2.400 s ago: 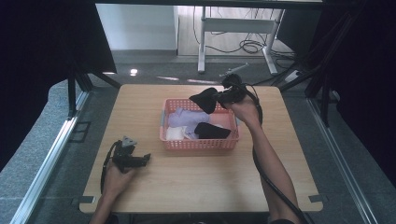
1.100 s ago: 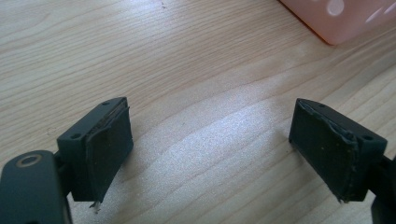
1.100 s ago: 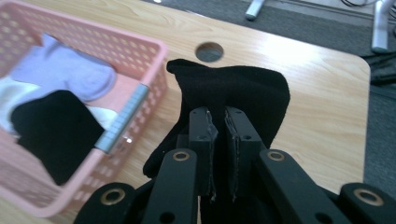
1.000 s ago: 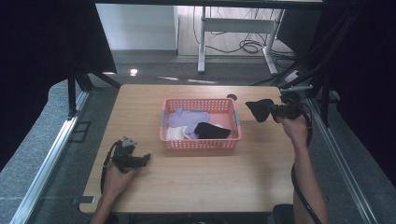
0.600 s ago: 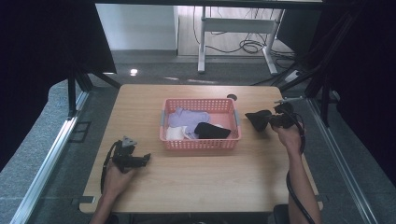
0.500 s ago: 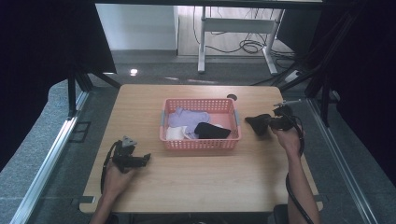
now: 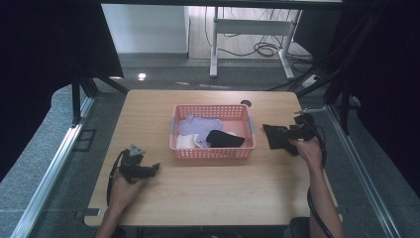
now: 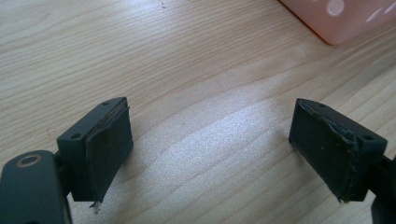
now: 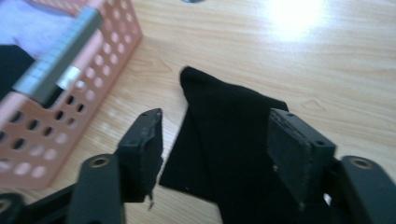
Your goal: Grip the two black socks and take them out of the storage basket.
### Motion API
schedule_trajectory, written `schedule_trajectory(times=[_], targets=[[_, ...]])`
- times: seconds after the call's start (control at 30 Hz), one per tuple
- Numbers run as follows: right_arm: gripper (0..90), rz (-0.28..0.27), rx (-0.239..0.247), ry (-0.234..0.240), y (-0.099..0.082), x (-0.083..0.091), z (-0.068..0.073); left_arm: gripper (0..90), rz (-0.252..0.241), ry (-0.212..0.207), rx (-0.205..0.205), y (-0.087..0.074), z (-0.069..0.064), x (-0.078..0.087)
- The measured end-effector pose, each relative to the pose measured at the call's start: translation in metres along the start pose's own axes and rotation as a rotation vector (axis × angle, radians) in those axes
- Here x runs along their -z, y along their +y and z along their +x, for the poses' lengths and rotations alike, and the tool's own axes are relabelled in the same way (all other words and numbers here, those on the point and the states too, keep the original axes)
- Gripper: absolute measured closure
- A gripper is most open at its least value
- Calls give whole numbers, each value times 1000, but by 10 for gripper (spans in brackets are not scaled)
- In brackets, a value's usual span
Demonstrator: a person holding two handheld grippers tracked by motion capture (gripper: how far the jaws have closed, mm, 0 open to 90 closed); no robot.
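Carried out of the pink basket (image 7: 212,152), the black sock (image 9: 233,140) now lies on the counter (image 7: 208,193) between the right gripper's (image 9: 217,154) just-opened fingers; lifting away carelessly could snag it. Left gripper (image 8: 210,144) fingers apart, idle.

A wooden table (image 7: 208,198) is standing on a grey speckled floor (image 7: 44,163). Black curtains (image 7: 44,44) are hanging at both sides (dark, nearly featureless). Beyond the table's far edge, a white-framed desk (image 7: 247,29) is standing over tangled cables (image 7: 262,49), and light is glinting off the floor (image 7: 142,76).
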State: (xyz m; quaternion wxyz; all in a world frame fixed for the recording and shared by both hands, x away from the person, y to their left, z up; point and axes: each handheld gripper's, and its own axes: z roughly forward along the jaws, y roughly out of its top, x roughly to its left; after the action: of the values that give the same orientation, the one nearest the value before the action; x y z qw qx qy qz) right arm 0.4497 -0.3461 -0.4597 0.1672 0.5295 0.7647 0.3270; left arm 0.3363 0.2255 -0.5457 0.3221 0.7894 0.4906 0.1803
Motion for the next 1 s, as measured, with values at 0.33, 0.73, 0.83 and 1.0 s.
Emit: schedule_trajectory(times=[0.33, 0.73, 0.83, 1.0], targets=[[316, -17, 62, 81, 25, 7, 30, 131, 2, 0, 0, 0, 0, 0], [299, 10, 171, 225, 53, -5, 82, 130, -2, -1, 0, 0, 0, 0], [287, 17, 188, 248, 58, -11, 92, 130, -2, -1, 0, 0, 0, 0], [292, 37, 226, 268, 63, -23, 109, 131, -2, -1, 0, 0, 0, 0]])
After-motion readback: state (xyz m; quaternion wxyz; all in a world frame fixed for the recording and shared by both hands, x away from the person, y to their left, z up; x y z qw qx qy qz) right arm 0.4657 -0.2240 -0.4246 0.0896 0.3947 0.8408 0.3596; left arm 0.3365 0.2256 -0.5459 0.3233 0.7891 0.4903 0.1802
